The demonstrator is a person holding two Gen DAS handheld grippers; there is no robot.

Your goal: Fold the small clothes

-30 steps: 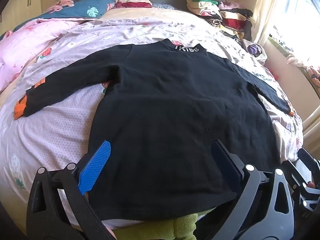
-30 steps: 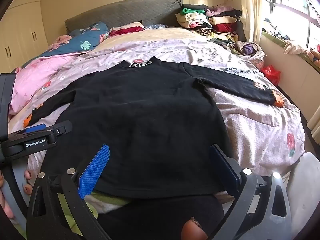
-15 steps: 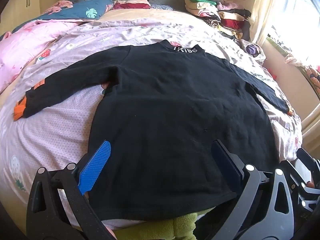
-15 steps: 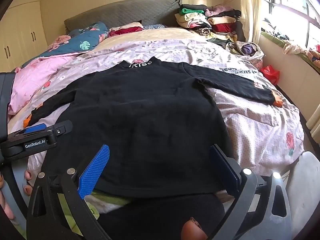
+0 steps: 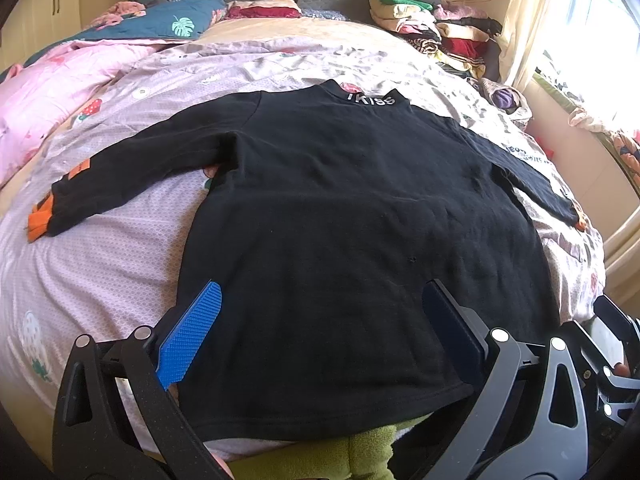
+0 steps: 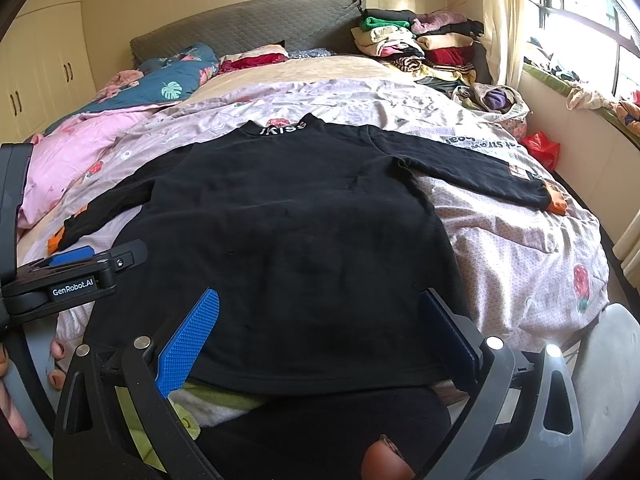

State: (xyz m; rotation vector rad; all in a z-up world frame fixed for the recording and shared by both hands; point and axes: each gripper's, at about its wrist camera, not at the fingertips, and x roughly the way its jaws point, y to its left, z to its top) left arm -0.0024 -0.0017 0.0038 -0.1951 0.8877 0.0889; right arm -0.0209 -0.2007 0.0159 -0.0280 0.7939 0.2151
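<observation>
A black long-sleeved top (image 5: 340, 208) with white letters at the collar and orange cuffs lies flat on the bed, sleeves spread out to both sides. It also shows in the right wrist view (image 6: 288, 216). My left gripper (image 5: 320, 320) is open and empty, hovering over the lower hem. My right gripper (image 6: 316, 320) is open and empty, also above the hem, toward its right part. The left gripper's body (image 6: 72, 276) shows at the left of the right wrist view.
The bed (image 5: 100, 248) has a pale pink dotted sheet. A pink quilt (image 5: 48, 92) and blue pillow (image 5: 176, 24) lie at far left. A pile of folded clothes (image 6: 420, 40) stands at the far right by the window. Green fabric (image 5: 320, 456) lies at the near edge.
Both grippers stay open over the hem. The left view has shifted slightly forward; the top has not moved.
</observation>
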